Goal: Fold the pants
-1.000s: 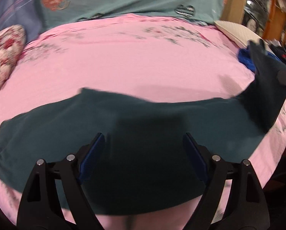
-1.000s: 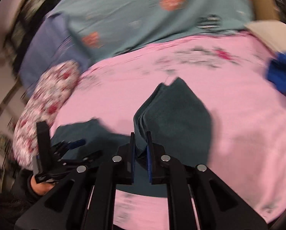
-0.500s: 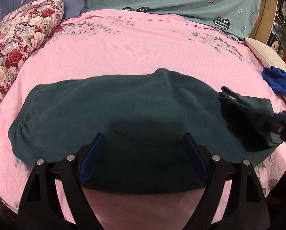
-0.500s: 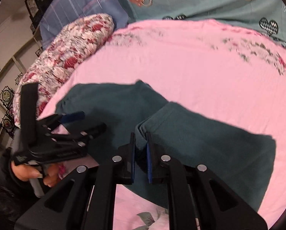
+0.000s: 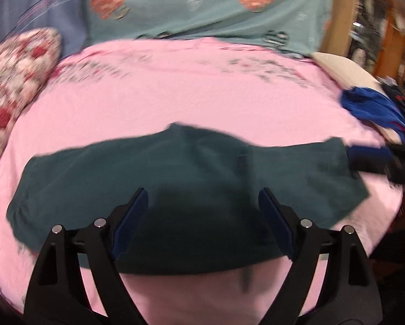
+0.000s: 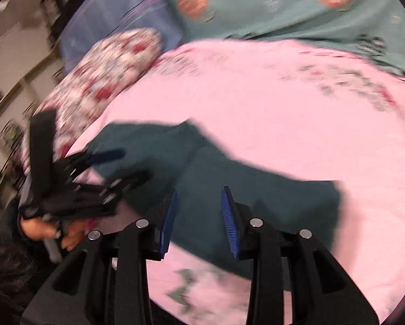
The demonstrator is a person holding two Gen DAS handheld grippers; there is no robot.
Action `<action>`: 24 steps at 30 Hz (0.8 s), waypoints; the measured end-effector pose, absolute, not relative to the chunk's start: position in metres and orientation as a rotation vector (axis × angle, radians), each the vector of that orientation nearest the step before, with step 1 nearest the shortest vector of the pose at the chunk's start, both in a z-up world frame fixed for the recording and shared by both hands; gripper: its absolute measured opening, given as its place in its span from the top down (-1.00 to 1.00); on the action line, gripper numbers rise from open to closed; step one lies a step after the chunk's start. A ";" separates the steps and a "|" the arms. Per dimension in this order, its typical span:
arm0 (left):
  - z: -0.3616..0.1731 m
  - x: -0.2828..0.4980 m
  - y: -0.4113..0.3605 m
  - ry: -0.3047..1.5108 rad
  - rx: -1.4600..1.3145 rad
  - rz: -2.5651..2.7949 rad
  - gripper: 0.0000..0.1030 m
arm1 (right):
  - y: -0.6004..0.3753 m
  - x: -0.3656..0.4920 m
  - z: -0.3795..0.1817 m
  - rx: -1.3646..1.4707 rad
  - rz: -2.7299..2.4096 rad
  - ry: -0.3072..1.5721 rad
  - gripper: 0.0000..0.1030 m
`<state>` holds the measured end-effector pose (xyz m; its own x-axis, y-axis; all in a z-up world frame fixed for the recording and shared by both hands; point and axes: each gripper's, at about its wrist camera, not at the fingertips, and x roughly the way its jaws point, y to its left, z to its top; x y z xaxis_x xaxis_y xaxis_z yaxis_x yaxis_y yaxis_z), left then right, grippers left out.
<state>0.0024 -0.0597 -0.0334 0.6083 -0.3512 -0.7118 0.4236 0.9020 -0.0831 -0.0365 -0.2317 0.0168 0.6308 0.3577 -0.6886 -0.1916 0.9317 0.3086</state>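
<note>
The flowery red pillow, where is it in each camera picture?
Left wrist view: the flowery red pillow is at the far left edge, beside the pink sheet.
Right wrist view: it is in the upper left, behind the left gripper.
Shared landmark: the dark green pants, spread on the pink sheet in both views.

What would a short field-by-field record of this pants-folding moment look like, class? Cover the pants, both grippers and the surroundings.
pants: dark teal, lying on the pink sheet, one end doubled over
left gripper: open, above the pants, holding nothing
right gripper: open, over the doubled end, nothing between its fingers
pillow: floral, at the sheet's left edge
blue cloth: at the sheet's right edge
image: motion-blurred
</note>
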 end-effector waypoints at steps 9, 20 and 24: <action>-0.079 0.018 -0.118 0.934 0.209 -0.508 -0.78 | -0.295 0.021 -0.057 0.368 0.181 1.024 1.00; -0.039 0.024 -0.121 0.812 0.145 -0.525 -0.75 | -0.286 -0.039 -0.035 0.240 0.211 1.010 0.93; -0.071 0.062 -0.149 0.924 0.229 -0.451 -0.71 | -0.284 -0.045 -0.060 0.215 0.176 1.039 0.95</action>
